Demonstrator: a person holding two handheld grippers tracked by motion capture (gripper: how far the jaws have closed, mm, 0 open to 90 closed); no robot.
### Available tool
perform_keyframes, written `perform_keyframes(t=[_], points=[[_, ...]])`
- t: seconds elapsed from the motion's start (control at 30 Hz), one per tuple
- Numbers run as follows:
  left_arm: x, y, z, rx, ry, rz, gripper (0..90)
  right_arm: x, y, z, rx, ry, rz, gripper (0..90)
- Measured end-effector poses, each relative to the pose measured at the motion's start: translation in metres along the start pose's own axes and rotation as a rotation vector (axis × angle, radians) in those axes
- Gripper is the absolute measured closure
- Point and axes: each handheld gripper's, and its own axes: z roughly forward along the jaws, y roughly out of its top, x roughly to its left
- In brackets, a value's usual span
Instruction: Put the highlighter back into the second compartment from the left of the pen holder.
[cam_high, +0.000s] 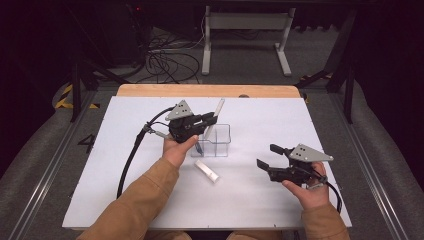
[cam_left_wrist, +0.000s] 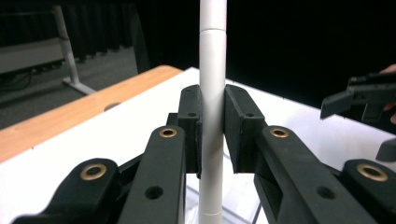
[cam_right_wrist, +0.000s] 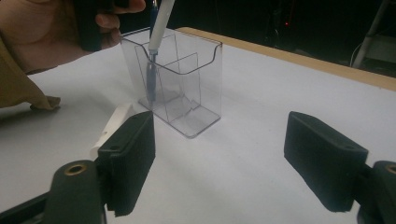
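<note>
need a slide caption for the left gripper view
Left gripper fingers shut on an upright white pen above the clear holder.

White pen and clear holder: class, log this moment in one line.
left gripper: shut on white pen | pen: in clear holder | right gripper: open, empty | white cap: on table

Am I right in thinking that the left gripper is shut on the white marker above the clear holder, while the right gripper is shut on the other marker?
Not quite: the right gripper is open and holds nothing, as the right gripper view shows; the other marker lies on the table. The left gripper is indeed shut on the white marker above the clear holder.
</note>
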Motion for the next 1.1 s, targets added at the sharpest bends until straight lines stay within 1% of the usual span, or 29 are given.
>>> perform_keyframes(t=[0.07,0.27,0.57,0.67,0.77,0.8,0.83,0.87,0.93,0.97,1.0,1.03,1.1], points=[[0.000,-0.002,0.000,-0.006,0.004,0.004,77.9,0.000,0.000,0.001,0.002,0.002,-0.002,25.3],[-0.001,-0.007,0.001,0.003,-0.011,0.000,77.8,0.001,0.000,0.001,0.004,0.001,-0.001,25.3],[-0.001,-0.014,0.002,0.032,-0.022,0.001,77.8,0.001,0.000,0.001,0.005,0.003,-0.002,25.3],[-0.002,-0.015,0.003,0.040,-0.028,0.015,77.7,0.002,0.000,0.001,0.005,0.005,-0.004,25.3],[-0.003,-0.015,0.002,0.046,-0.025,0.024,77.5,0.002,0.001,0.001,0.003,0.005,-0.005,25.3],[-0.003,-0.014,0.001,0.044,-0.026,0.023,76.4,0.003,0.001,0.001,0.003,0.006,-0.004,25.3],[-0.004,-0.013,0.000,0.046,-0.011,0.025,71.6,0.003,0.001,0.001,0.003,0.006,-0.004,25.3],[-0.005,-0.012,-0.002,0.045,-0.005,0.029,66.8,0.003,0.001,0.001,0.002,0.006,-0.004,25.3],[-0.008,-0.009,-0.006,0.047,0.010,0.054,62.3,0.003,0.001,0.001,0.000,0.006,-0.004,25.3],[-0.011,-0.008,-0.009,0.049,0.026,0.071,55.8,0.003,0.001,0.001,0.000,0.006,-0.004,25.3],[-0.012,-0.006,-0.011,0.043,0.026,0.081,52.0,0.003,0.002,0.001,0.000,0.006,-0.006,25.3],[-0.014,-0.006,-0.015,0.030,0.020,0.077,51.2,0.003,0.002,0.001,-0.001,0.007,-0.007,25.3],[-0.017,-0.004,-0.023,0.016,0.030,0.075,44.0,0.004,0.002,0.001,0.000,0.007,-0.008,25.3]])
